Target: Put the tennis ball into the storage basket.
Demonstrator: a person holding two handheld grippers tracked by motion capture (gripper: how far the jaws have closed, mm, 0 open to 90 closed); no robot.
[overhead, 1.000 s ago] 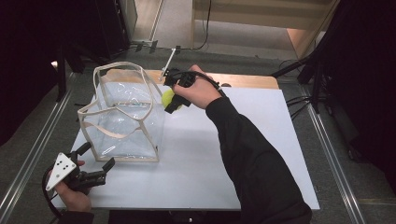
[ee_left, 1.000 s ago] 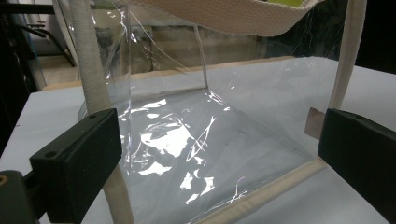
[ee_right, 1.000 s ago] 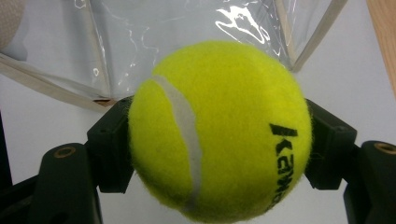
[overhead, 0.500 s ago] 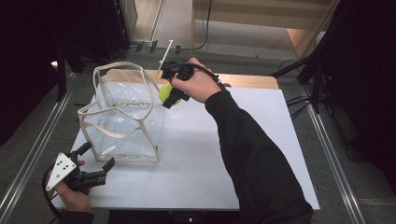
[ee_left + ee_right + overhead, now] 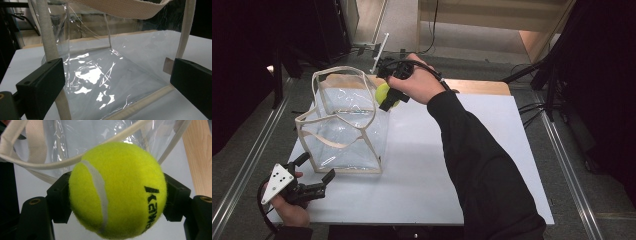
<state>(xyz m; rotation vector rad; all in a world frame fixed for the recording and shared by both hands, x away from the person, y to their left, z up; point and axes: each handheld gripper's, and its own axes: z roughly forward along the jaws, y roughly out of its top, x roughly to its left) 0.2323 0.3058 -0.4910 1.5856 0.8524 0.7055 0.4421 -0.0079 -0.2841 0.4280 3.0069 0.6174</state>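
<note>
The right gripper (image 5: 387, 97) is clamped on a yellow tennis ball (image 5: 117, 188), one black jaw pressed to each side of it, so the ball fills the space between them. In the right gripper view the ball sits just in front of the cream rim of a clear plastic bag (image 5: 344, 125), with black lettering on its lower right face. From the high view the ball (image 5: 383, 94) is held off the table at the far right corner of the bag's open top, touching or just beside the rim; which, I cannot tell.

The left gripper (image 5: 312, 182) has its jaws spread wide, holding nothing, near the front left corner of the white table (image 5: 492, 165). In the left gripper view the bag's near wall (image 5: 105, 82) stands just beyond the jaws, with a cream strap (image 5: 125, 8) looping overhead and another running down by the left jaw.

The bag stands upright on the table's left half, handles drooping over its mouth.
</note>
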